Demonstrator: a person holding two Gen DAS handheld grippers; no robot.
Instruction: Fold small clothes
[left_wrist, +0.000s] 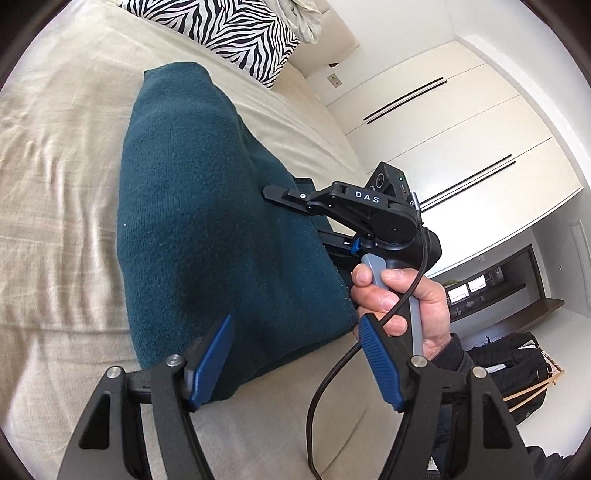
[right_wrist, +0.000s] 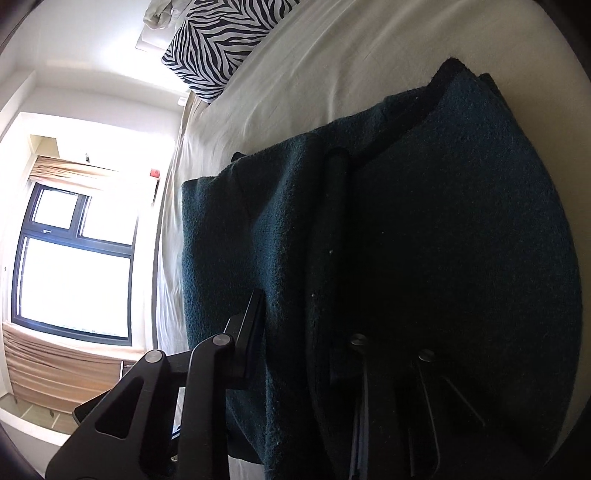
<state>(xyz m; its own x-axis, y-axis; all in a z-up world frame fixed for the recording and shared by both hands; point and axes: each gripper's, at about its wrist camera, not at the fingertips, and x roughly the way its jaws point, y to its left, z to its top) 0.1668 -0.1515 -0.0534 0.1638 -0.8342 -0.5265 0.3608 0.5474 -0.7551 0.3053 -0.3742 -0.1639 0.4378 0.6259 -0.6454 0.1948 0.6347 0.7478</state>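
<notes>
Left tool (left_wrist: 295, 365) spread apart above teal sweater (left_wrist: 207, 221), right tool (left_wrist: 291, 218) straddling its fold

The teal garment (left_wrist: 207, 221) is seen to be a thick knitted cloth, matt and fuzzy, flecked with pale lint. The bedsheet (left_wrist: 55, 184) beneath is a smooth woven cloth with a faint sheen and soft creases. The zebra-print pillow (left_wrist: 229, 33) is covered in matt printed fabric. The left gripper (left_wrist: 295, 362) is built of matt black plastic with bright metal pivot pins, and its pads (left_wrist: 380, 365) are ribbed blue rubber or plastic. The wardrobe doors (left_wrist: 461, 140) are finished smooth and white.
</notes>
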